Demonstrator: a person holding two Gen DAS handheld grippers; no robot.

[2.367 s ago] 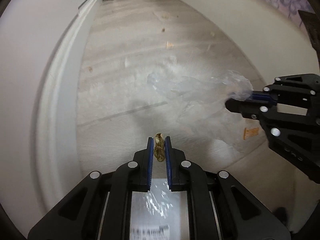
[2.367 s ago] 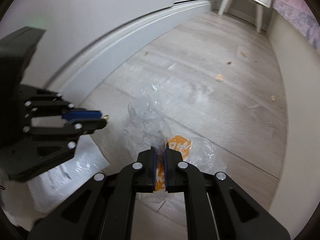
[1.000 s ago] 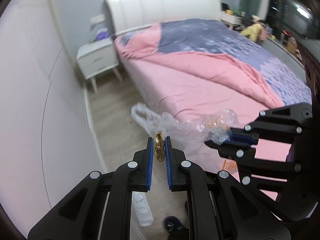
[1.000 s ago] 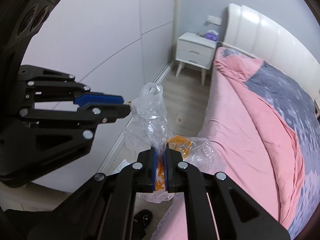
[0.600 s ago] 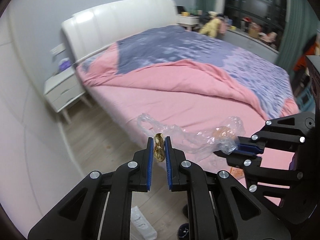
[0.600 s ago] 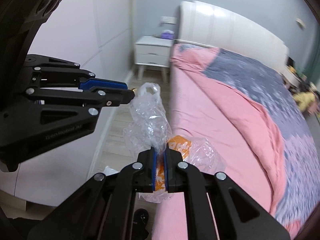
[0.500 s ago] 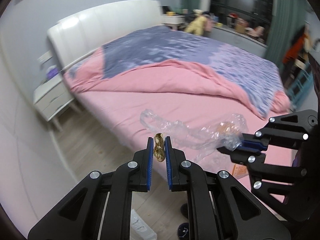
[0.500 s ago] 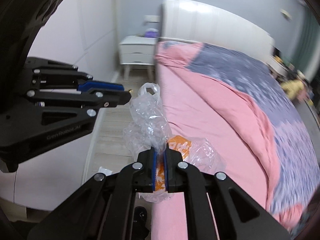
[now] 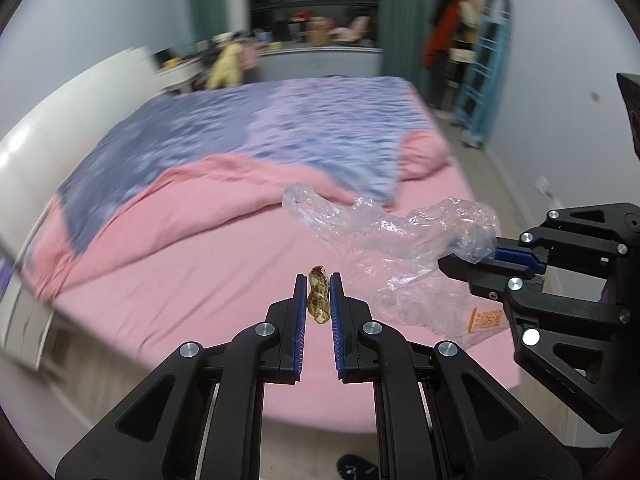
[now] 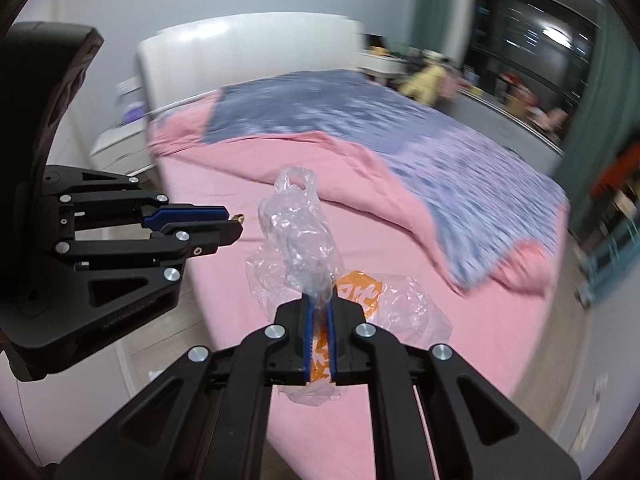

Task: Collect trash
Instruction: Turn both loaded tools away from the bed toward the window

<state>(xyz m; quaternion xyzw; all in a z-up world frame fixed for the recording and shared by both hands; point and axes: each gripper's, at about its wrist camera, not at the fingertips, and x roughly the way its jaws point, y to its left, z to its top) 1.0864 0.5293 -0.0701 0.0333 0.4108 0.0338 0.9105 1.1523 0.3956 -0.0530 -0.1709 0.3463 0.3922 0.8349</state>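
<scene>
- Left wrist view: the left gripper (image 9: pixel 319 300) has its jaws nearly closed, pinching a peanut shell (image 9: pixel 318 300) upright between the blue pads at 6 o'clock. At 3 o'clock the right gripper (image 9: pixel 486 261) clamps a crumpled clear plastic bag (image 9: pixel 384 236), which trails toward 12 o'clock over the pink bed (image 9: pixel 192 280). Shell and bag hang apart, the bag to the right of the shell.
- Right wrist view: the right gripper (image 10: pixel 319 312) is fully closed on the neck of the plastic bag (image 10: pixel 298 232); an orange-printed part of the bag shows between and behind the pads, and a handle loop stands up at 12 o'clock. At 9 o'clock the left gripper (image 10: pixel 236 222) shows just a tip of the shell (image 10: pixel 239 219) at its fingertips, just left of the bag.
- Step, as I judge it: a piece of trash is picked up and is to be put in the bag. The next move calls for finding or spreading the bag's mouth, bringing the shell over it, and only then letting the left jaws part. The bag looks bunched shut, so the shell could slide off outside.
</scene>
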